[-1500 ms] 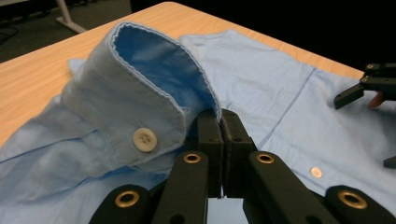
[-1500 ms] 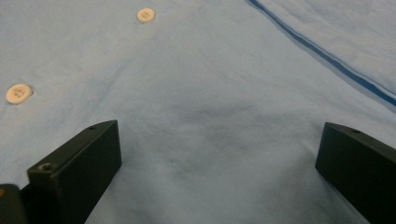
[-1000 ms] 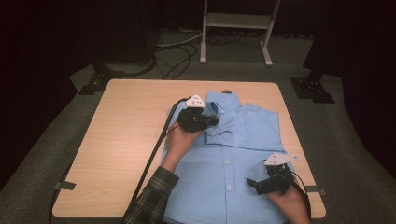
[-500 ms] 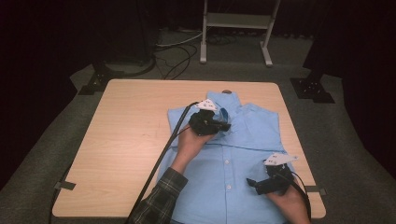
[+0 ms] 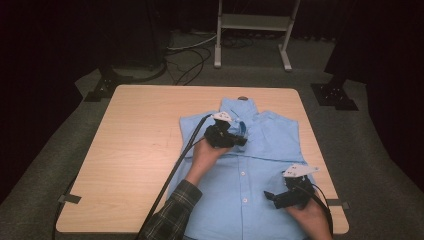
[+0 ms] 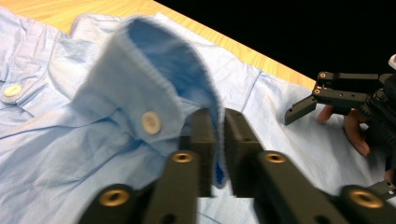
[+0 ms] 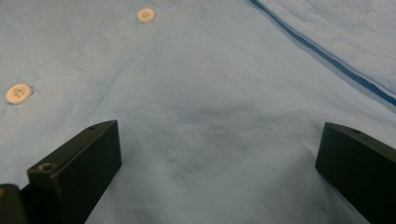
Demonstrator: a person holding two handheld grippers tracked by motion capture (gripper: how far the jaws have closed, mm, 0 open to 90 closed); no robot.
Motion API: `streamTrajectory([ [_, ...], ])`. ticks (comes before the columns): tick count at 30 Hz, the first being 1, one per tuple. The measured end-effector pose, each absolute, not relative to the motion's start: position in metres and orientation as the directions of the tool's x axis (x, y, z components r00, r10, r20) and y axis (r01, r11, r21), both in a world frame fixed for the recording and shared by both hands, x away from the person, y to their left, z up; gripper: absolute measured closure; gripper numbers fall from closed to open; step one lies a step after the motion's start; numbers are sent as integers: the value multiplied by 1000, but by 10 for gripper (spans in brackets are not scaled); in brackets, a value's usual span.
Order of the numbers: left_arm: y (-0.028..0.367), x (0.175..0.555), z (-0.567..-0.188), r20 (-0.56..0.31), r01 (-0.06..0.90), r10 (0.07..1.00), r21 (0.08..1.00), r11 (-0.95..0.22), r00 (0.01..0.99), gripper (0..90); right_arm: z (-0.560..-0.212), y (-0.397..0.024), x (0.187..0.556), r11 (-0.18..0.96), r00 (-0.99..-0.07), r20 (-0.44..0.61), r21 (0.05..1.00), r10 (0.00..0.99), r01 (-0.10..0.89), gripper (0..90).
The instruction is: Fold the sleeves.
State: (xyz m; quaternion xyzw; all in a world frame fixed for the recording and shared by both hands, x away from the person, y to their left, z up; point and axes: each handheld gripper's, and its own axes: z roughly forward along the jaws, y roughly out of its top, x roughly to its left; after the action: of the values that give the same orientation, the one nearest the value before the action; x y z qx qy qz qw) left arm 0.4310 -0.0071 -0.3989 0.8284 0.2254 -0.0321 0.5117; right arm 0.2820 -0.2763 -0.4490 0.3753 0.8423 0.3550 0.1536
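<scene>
A light blue button-up shirt (image 5: 260,175) lies flat, front up, on the wooden table (image 5: 140,150), collar at the far side. My left gripper (image 5: 239,141) hovers over the chest just below the collar. In the left gripper view its jaws (image 6: 219,116) pinch the edge of a buttoned cuff (image 6: 154,79), which stands up from the cloth; they have just been opening slightly with the cuff still between them. My right gripper (image 5: 270,198) rests low on the shirt's right front, jaws (image 7: 219,140) wide open over smooth fabric with nothing between them.
Two white buttons (image 7: 19,93) of the placket lie left of the right jaws. A folded seam (image 7: 322,51) runs across the upper right there. Black cable (image 5: 175,170) trails from the left gripper. Bare wood (image 5: 130,175) spreads to the left; dark floor and a stand (image 5: 252,30) lie beyond.
My left gripper has carried the cuff rightward and down toward the shirt's chest. The right gripper has stayed where it was.
</scene>
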Motion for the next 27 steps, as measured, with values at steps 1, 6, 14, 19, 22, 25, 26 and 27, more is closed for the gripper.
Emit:
streamTrajectory([
  [1, -7, 431, -399, -287, 407, 336, 834, -373, 897, 773, -449, -276, 282, 466, -671, 7, 714, 741, 523, 0],
  [6, -5, 432, -399, -299, 417, 339, 835, -360, 892, 589, -449, -276, 282, 466, -671, 7, 714, 741, 523, 0],
  [14, -6, 432, -401, -300, 419, 342, 835, -358, 890, 332, -449, -276, 282, 466, -671, 7, 714, 741, 523, 0],
  [19, -9, 430, -400, -284, 409, 347, 834, -371, 894, 118, -449, -276, 282, 467, -671, 7, 713, 741, 523, 0],
  [22, -9, 428, -400, -273, 404, 355, 832, -380, 894, 3, -449, -276, 282, 467, -671, 7, 714, 741, 523, 0],
  [25, -3, 424, -397, -247, 385, 363, 840, -382, 898, 0, -449, -276, 282, 467, -671, 7, 714, 741, 523, 0],
  [26, -3, 424, -397, -247, 385, 363, 840, -382, 898, 0, -449, -276, 282, 467, -671, 7, 714, 741, 523, 0],
  [27, 0, 423, -396, -243, 383, 366, 843, -378, 898, 0, -449, -276, 282, 466, -671, 7, 713, 741, 523, 0],
])
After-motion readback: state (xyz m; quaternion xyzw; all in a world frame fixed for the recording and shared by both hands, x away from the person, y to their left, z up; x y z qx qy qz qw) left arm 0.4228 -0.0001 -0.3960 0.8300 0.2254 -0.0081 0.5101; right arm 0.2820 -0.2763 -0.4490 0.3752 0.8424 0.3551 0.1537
